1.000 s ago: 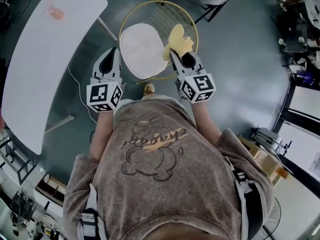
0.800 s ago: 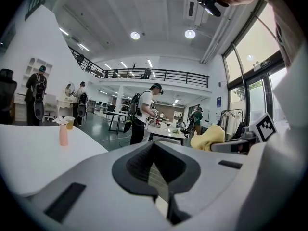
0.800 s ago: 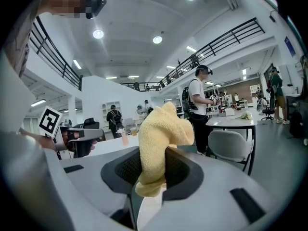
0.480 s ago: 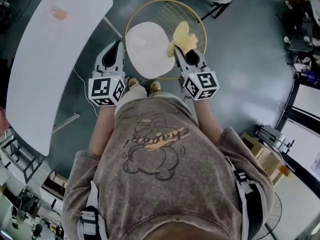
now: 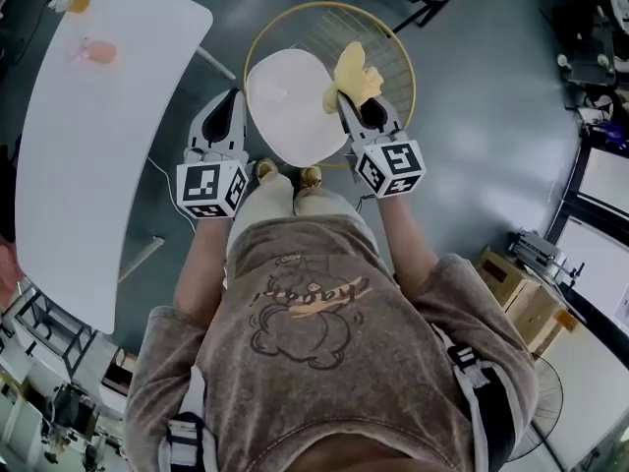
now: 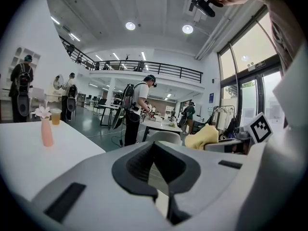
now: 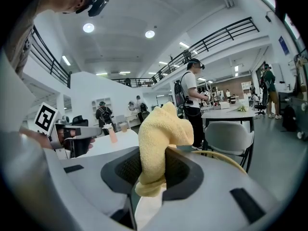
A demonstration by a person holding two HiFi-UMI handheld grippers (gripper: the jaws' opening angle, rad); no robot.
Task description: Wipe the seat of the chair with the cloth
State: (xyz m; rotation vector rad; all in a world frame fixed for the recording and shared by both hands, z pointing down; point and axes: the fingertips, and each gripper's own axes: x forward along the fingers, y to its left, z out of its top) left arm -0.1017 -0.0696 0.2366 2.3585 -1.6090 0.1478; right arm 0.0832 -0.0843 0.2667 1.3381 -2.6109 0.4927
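Observation:
The chair has a round gold wire frame (image 5: 398, 52) and a white seat (image 5: 285, 101), and stands just in front of the person's feet. A yellow cloth (image 5: 353, 79) hangs over the seat's right edge, and my right gripper (image 5: 346, 103) is shut on it. In the right gripper view the cloth (image 7: 161, 134) bulges up between the dark pads of that gripper (image 7: 149, 173). My left gripper (image 5: 234, 98) hovers at the seat's left edge, apart from the cloth, with its jaws shut and nothing in them. It shows the same in the left gripper view (image 6: 161, 170).
A long white table (image 5: 98, 155) runs along the left, with a pink vase (image 5: 98, 52) and a cup (image 5: 77, 1) at its far end. A grey chair (image 7: 228, 136) stands beyond. Cardboard boxes (image 5: 513, 293) lie at the right. People stand in the hall behind.
The person has stepped closer to the chair, and both feet now show at the seat's near edge. Both grippers keep their places beside the seat, the right one still holding the cloth.

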